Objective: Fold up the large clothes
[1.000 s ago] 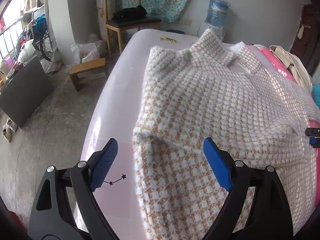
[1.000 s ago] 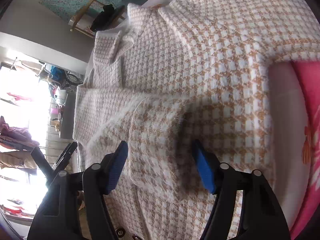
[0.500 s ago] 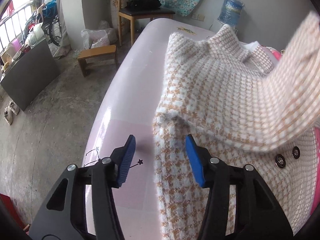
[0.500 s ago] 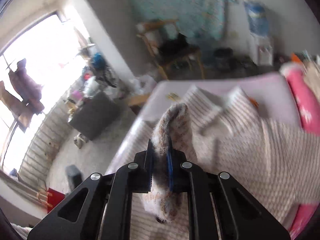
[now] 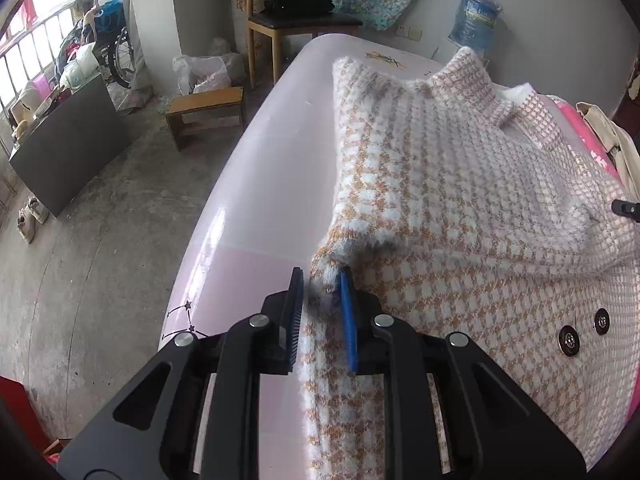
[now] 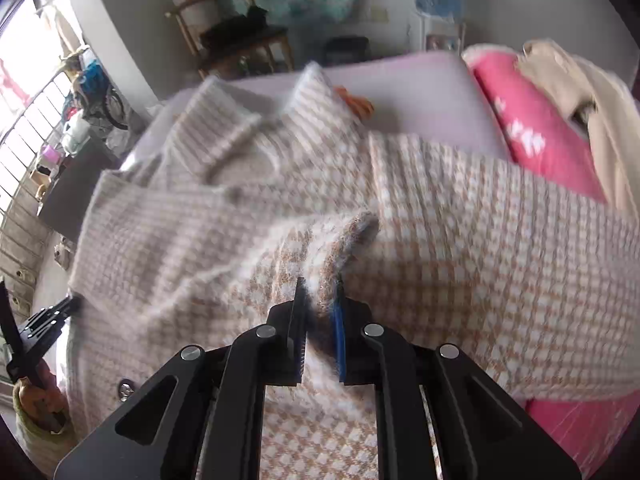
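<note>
Covering a pink bed (image 5: pixel 256 216), the coat (image 5: pixel 460 200) is pinched by both tools (image 5: pixel 322 312) (image 6: pixel 318 320).

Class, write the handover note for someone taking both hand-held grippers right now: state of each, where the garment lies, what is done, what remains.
Left hand-held gripper: shut on the checked coat, pinching its edge near the side of the pink bed.
Right hand-held gripper: shut on the coat's sleeve cuff, held above the coat body.
The coat lies spread on the bed, collar toward the far end, buttons showing at the near right.
Done: both grips taken; the sleeve lies across the body.
Left: lay the sleeve flat and release it, probably fold the sides in, then fold lengthwise.
</note>
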A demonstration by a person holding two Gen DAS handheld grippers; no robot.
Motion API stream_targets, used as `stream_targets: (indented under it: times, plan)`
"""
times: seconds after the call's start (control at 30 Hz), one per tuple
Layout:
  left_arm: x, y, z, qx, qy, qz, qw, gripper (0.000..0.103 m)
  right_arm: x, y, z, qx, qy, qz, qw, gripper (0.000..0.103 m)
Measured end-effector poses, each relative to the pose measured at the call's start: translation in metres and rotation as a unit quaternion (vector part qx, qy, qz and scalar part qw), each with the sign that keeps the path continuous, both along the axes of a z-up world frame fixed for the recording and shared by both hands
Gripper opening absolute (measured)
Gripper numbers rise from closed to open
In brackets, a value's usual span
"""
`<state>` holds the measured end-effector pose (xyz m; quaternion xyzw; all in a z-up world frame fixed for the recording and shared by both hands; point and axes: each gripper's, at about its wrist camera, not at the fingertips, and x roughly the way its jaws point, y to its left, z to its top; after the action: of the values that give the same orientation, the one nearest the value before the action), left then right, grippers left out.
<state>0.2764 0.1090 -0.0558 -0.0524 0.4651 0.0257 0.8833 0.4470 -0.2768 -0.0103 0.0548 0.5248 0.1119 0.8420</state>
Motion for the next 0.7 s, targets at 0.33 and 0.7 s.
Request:
stream_targets:
  times: [0.33,0.7]
  plan:
    - [-0.005,0.007,0.007,-0.031,0.007,-0.02,0.9993,0.017,-0.004,-0.005,-0.012,-0.039,0.0,-0.015,0.999,0.016]
    - [-0.006,0.007,0.065,-0.058,-0.037,-0.058,0.9959,0.018,-0.001,-0.011,0.002,-0.014,-0.022,-0.007,1.0,0.042]
